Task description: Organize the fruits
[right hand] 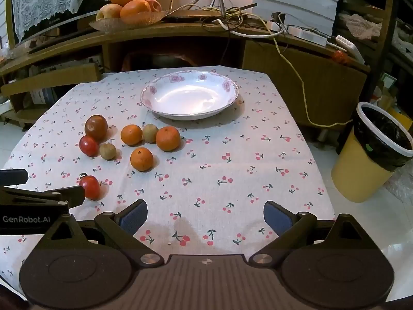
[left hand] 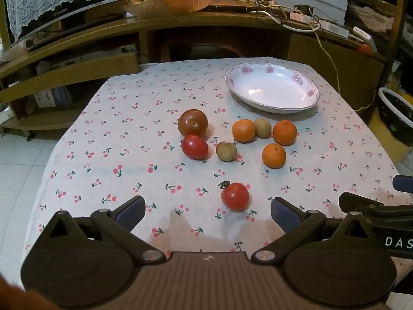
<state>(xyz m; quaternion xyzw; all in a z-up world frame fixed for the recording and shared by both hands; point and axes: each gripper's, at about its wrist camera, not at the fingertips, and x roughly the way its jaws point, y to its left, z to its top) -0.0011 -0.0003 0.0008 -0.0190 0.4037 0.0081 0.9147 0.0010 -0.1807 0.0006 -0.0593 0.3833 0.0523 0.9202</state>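
Note:
Several fruits lie on the cherry-print tablecloth: a dark red-brown fruit, two red tomatoes, three oranges and two small brown-green fruits. An empty white floral plate stands behind them. My left gripper is open, low over the near edge, the near tomato just ahead between its fingers. My right gripper is open and empty over bare cloth, right of the fruits.
A wooden cabinet stands behind the table with a fruit basket, cables and power strips on it. A yellow waste bin with a black liner stands on the floor at the table's right. The left gripper's body shows in the right wrist view.

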